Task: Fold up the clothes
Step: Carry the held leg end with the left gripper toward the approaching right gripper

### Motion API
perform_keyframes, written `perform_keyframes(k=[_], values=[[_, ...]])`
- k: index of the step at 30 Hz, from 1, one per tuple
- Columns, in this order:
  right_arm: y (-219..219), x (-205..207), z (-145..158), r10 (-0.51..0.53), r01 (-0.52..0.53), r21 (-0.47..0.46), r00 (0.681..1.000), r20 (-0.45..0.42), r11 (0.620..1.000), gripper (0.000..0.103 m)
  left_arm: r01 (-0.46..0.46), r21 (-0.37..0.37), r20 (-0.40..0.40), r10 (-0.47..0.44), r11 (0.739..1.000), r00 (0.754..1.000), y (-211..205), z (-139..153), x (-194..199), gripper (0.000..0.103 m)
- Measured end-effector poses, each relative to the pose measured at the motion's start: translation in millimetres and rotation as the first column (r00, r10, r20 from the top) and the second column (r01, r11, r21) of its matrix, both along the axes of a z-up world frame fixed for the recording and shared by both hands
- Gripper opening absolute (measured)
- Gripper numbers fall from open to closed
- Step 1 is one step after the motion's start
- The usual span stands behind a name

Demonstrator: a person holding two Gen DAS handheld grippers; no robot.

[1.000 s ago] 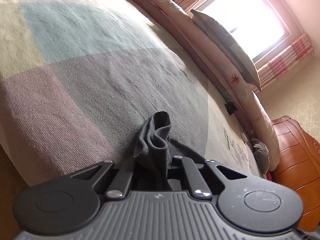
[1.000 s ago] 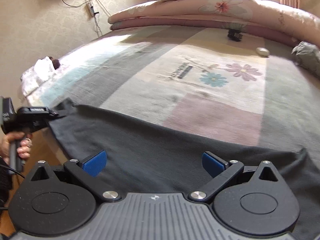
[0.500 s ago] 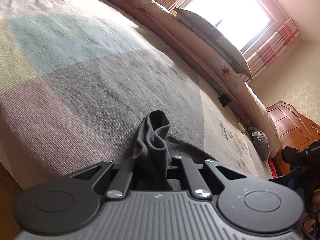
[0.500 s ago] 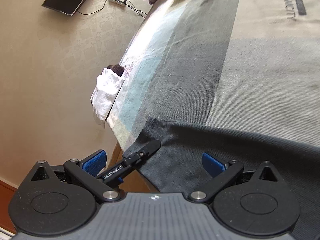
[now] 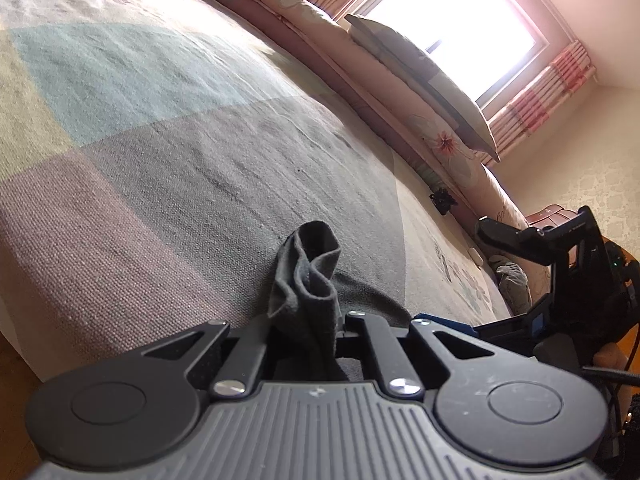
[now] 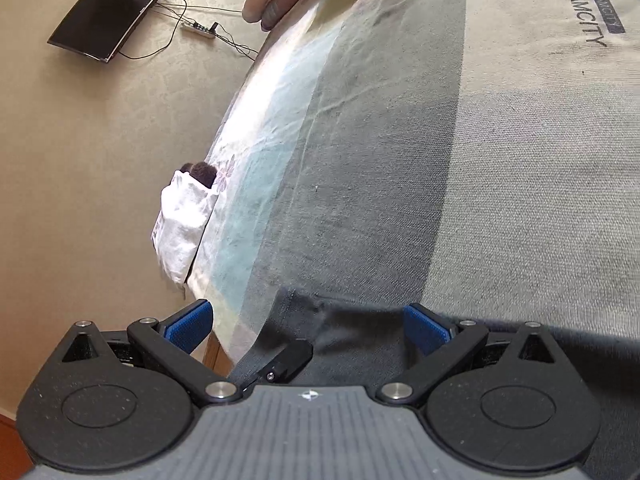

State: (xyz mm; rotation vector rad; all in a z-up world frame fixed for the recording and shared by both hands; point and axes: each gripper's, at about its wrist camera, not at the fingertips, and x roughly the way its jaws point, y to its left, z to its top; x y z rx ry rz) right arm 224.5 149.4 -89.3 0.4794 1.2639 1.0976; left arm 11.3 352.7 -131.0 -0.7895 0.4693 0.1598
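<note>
Two grippers meet at one corner of the dark garment (image 5: 308, 280) on the bed (image 5: 168, 168): left gripper (image 5: 306, 334) clamped on it, right gripper (image 6: 308, 322) wide open and best closed squarely over the fabric edge beside it.

Printed twice on the cream panel of the bed cover (image 6: 560, 128): "DREAMCITY", once in a dark box.

Your bed (image 6: 520, 184) is the reference: garment (image 6: 360, 332) lies on its near edge, pillow (image 5: 420, 80) on the rolled quilt (image 5: 452, 148) along its far side, bag (image 6: 184, 224) against its left corner, TV (image 6: 112, 8) on the wall beyond.
</note>
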Motion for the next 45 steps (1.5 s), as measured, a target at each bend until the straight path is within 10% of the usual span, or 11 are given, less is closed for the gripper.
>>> perform_keyframes(k=[15,31,45], values=[[-8.9,-10.5,-0.7,-0.234,0.232,-0.155,0.972,0.002,0.960,0.103,0.004,0.007,0.016,-0.004,1.000,1.000,0.0,-3.4,-3.7,0.007],[-25.5,-85.2,3.2,-0.129,0.107,-0.203,0.987,-0.100,0.973,0.103,0.020,0.042,-0.015,-0.019,0.999,1.000,-0.8,6.2,-2.2,0.006],[-139.4,-42.5,22.8,-0.249,0.233,-0.193,0.966,-0.062,0.953,0.103,0.118,0.187,0.054,-0.130,0.975,0.990,-44.3,74.4,-2.0,0.003]])
